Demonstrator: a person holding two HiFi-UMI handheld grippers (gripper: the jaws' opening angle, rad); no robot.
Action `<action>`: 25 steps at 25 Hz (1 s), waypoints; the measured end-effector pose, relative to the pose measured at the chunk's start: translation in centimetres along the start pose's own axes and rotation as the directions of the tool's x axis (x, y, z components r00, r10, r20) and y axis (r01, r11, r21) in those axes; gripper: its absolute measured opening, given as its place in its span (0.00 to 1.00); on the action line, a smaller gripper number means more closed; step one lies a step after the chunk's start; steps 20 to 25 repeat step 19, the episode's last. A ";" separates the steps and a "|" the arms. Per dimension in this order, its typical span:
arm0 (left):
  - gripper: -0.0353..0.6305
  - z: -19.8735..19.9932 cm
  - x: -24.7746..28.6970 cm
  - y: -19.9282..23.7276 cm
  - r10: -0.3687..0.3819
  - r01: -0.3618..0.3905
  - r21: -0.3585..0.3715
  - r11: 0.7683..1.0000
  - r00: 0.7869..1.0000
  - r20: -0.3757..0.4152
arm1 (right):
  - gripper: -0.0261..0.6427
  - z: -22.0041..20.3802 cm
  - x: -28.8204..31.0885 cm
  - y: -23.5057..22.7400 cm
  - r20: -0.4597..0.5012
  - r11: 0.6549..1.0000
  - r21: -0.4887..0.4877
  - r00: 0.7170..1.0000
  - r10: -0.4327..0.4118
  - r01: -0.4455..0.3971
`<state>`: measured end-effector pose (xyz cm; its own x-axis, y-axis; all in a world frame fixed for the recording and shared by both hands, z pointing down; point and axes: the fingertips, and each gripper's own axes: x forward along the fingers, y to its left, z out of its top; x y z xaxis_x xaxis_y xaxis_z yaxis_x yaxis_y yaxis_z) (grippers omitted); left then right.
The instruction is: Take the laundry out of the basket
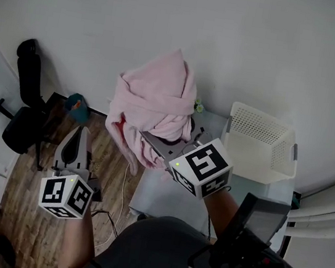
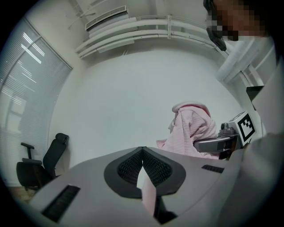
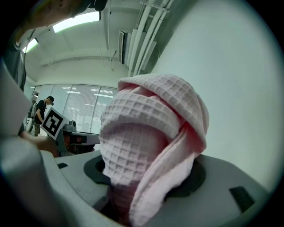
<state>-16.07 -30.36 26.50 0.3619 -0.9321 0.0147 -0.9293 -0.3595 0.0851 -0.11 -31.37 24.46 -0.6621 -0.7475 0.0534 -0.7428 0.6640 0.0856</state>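
A pink waffle-weave towel (image 1: 153, 103) hangs bunched in the air, left of the white laundry basket (image 1: 258, 156), and my right gripper (image 1: 149, 137) is shut on its lower folds. In the right gripper view the towel (image 3: 146, 133) fills the space between the jaws of this gripper (image 3: 146, 181) and hides the fingertips. No laundry shows inside the basket. My left gripper (image 1: 83, 130) is low at the left over the floor, well apart from the towel. Its fingertips meet, and I see nothing held in it (image 2: 142, 150). The left gripper view shows the towel (image 2: 191, 128) off to the right.
The basket stands on a pale table (image 1: 164, 195) against the white wall. A black office chair (image 1: 24, 109) and a teal object (image 1: 77, 105) sit at the left on the wood floor (image 1: 26, 203). A cable lies on the floor by the table.
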 end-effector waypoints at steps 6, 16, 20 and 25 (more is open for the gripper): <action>0.06 -0.7 0.5 0.4 0.001 -0.001 -0.001 1.000 1.000 -0.005 | 0.51 -0.6 0.2 0.0 0.001 1.000 -0.006 1.000 -0.003 0.003; 0.06 -2.0 1.5 0.2 -0.005 0.005 -0.005 1.000 1.000 -0.013 | 0.51 -2.3 0.8 -0.2 -0.004 1.000 0.008 1.000 0.004 -0.004; 0.06 -3.0 1.9 0.4 -0.003 0.003 -0.004 1.000 1.000 -0.014 | 0.51 -3.4 1.2 -0.3 0.000 1.000 0.007 1.000 0.008 -0.008; 0.06 -3.0 1.9 0.4 -0.003 0.003 -0.004 1.000 1.000 -0.014 | 0.51 -3.4 1.2 -0.3 0.000 1.000 0.007 1.000 0.008 -0.008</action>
